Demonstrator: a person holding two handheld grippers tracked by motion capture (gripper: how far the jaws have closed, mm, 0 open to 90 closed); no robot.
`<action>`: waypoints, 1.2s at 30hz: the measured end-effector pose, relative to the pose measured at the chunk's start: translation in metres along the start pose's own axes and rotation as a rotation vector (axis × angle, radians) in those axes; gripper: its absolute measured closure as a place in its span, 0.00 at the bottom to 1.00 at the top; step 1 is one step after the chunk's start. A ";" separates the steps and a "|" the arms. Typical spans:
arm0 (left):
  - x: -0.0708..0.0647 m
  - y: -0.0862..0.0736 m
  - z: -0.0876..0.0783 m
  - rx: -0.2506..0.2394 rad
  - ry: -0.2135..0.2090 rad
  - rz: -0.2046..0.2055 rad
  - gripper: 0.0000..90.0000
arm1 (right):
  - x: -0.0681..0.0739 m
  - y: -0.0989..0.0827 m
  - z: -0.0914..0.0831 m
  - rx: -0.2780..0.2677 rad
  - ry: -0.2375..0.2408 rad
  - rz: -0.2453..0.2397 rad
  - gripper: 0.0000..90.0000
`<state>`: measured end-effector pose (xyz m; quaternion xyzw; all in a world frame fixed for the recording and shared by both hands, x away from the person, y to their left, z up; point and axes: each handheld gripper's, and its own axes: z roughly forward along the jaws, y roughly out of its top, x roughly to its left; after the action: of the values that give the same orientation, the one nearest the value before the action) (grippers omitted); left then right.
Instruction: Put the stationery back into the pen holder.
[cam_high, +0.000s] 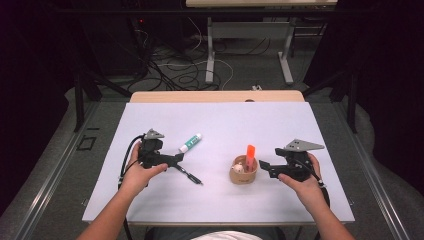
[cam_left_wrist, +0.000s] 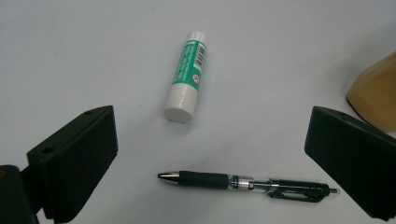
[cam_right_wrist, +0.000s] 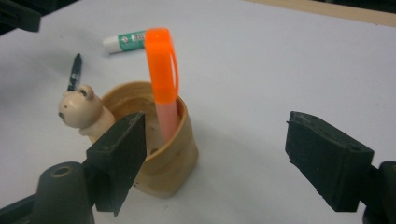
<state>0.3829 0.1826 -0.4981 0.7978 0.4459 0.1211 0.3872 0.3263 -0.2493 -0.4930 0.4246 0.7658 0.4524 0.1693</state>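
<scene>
Low in the high view, the person's two hands come up from the bottom edge, each with a gripper over the white table (cam_high: 220, 200). Nearest in the right gripper view, the right gripper (cam_right_wrist: 236, 154) stands with its jaws wide apart and nothing between them; the left-hand jaw sits in front of the wooden cup (cam_right_wrist: 170, 156), not pressing on it. An orange highlighter (cam_right_wrist: 163, 77) stands upright in that cup, leaning on its rim, with a small animal-shaped figure (cam_right_wrist: 80, 109) at the cup's left edge. At left of centre in the high view, the left gripper (cam_high: 172, 160) is likewise open and empty. In its own view a black pen (cam_left_wrist: 247, 183) lies flat at the bottom centre, between and just beyond the jaws, tip pointing left. Farther up the frame lies a glue stick (cam_left_wrist: 187, 77), apart from the pen. The pen looks like the next thing to collect. To do it well, I judge the left gripper should drop straight over the rubber grip section, jaws across the barrel, close firmly, then carry it tip-down into the cup beside the highlighter without knocking the cup, while the right gripper stays back.
</scene>
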 end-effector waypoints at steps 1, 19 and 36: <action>0.000 0.001 0.001 -0.002 0.002 -0.008 0.03 | -0.001 0.000 -0.001 0.012 -0.011 0.001 0.23; 0.006 0.020 0.016 0.027 0.052 0.035 0.05 | -0.020 -0.009 -0.001 0.069 -0.229 0.066 0.17; 0.013 0.030 0.037 0.084 0.058 0.042 0.18 | -0.035 -0.017 0.011 0.115 -0.255 0.084 0.02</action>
<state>0.4289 0.1655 -0.5029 0.8187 0.4449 0.1336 0.3375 0.3449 -0.2749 -0.5179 0.5193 0.7442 0.3568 0.2217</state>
